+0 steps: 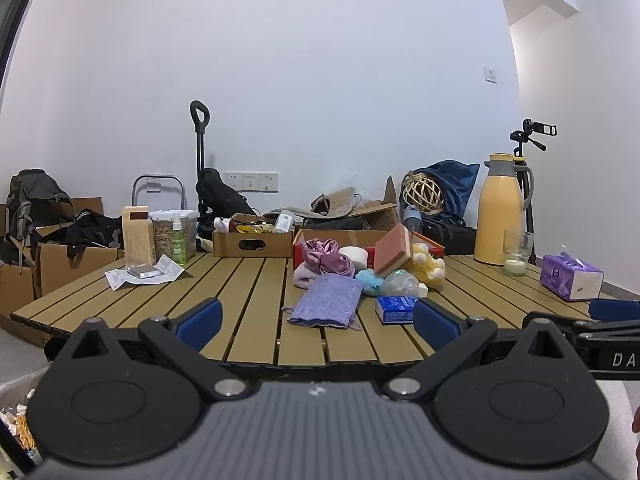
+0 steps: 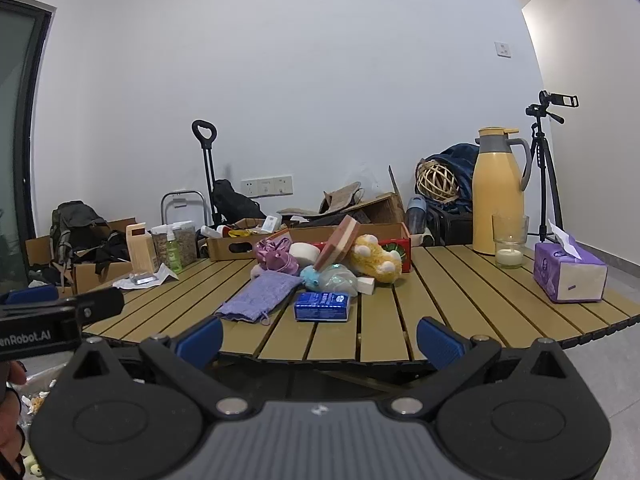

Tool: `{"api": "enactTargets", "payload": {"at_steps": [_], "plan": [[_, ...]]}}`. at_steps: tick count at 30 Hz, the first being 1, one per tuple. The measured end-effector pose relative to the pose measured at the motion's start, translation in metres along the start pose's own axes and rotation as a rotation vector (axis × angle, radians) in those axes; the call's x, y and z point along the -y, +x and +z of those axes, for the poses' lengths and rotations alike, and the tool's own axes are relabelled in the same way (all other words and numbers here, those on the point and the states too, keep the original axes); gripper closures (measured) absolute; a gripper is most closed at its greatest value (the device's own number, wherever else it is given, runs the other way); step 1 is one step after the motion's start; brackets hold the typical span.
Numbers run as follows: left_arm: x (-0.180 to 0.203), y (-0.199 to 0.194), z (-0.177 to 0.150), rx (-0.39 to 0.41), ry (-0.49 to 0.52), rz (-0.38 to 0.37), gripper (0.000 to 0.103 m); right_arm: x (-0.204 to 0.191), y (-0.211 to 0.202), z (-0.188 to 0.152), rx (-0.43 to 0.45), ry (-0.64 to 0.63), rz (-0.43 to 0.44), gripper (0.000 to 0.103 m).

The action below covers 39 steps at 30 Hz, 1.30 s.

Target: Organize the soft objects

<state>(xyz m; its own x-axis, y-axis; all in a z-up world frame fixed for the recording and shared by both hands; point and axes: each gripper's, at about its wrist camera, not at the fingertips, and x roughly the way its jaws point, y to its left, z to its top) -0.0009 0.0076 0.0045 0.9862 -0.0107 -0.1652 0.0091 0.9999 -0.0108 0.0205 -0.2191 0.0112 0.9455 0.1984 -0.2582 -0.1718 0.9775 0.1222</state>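
A pile of soft things lies mid-table in front of a red-edged cardboard box (image 1: 340,236) (image 2: 400,246): a purple knitted cloth (image 1: 326,306) (image 2: 260,296), a pink satin scrunchie (image 1: 326,258) (image 2: 274,256), a yellow plush toy (image 1: 428,266) (image 2: 374,262), a blue fluffy item (image 1: 370,280) (image 2: 310,276), a pink sponge block (image 1: 394,250) (image 2: 340,242) and a blue tissue pack (image 1: 396,308) (image 2: 322,306). My left gripper (image 1: 316,322) is open and empty at the table's near edge. My right gripper (image 2: 320,340) is open and empty, short of the edge.
On the slatted table (image 1: 240,304) (image 2: 460,296) stand a yellow thermos (image 1: 502,220) (image 2: 498,194), a glass with a candle (image 1: 516,252) (image 2: 510,246), a purple tissue box (image 1: 570,276) (image 2: 568,278) and jars and a spray bottle (image 1: 178,240) (image 2: 173,250). Cardboard boxes, bags and a tripod stand behind.
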Motion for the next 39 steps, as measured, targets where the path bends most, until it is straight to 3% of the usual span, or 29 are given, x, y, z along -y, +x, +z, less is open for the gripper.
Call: {"api": "enactTargets", "payload": {"at_steps": [39], "plan": [[0.0024, 0.0007, -0.0002, 0.005, 0.007, -0.003, 0.000, 0.0040, 0.0011, -0.0015, -0.008, 0.020, -0.014, 0.000]]}}
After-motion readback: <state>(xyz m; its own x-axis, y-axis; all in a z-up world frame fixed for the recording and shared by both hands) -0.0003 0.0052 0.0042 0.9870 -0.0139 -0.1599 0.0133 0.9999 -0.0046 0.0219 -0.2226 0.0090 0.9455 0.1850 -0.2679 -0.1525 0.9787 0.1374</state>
